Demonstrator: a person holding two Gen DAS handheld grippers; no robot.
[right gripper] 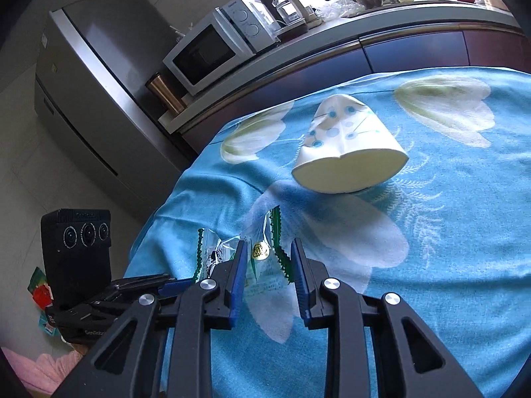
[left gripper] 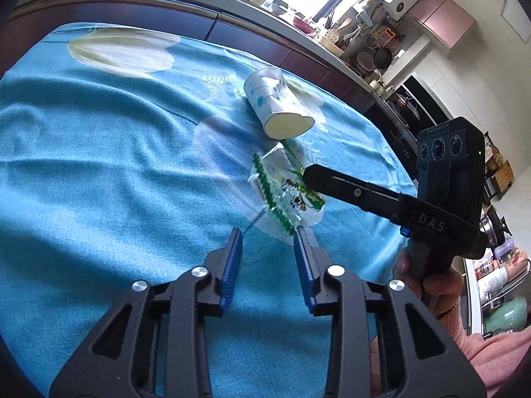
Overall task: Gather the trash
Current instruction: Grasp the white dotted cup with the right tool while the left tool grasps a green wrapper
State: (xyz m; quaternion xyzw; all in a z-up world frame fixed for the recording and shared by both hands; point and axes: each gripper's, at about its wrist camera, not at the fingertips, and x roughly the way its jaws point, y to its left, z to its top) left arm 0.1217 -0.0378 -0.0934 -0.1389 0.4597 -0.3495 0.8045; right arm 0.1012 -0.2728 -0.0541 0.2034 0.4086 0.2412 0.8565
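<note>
Between your right gripper (right gripper: 268,248) fingers, narrowly parted, sits one clear green-edged plastic wrapper (right gripper: 262,252), pads not clearly pressing; left gripper (left gripper: 267,237) is narrow and empty just short of it. One crushed white paper cup (right gripper: 348,152) lies beyond on the blue floral tablecloth (right gripper: 448,232). Nothing collected yet; two pieces remain.

On the cloth-covered counter (right gripper: 431,265) a crushed paper cup (right gripper: 345,152) lies on its side behind a crinkled wrapper (right gripper: 265,255), which sits between the fingers of the right gripper (right gripper: 269,248) and just ahead of the left gripper (left gripper: 267,235), with a microwave (right gripper: 212,53) on the worktop beyond.
</note>
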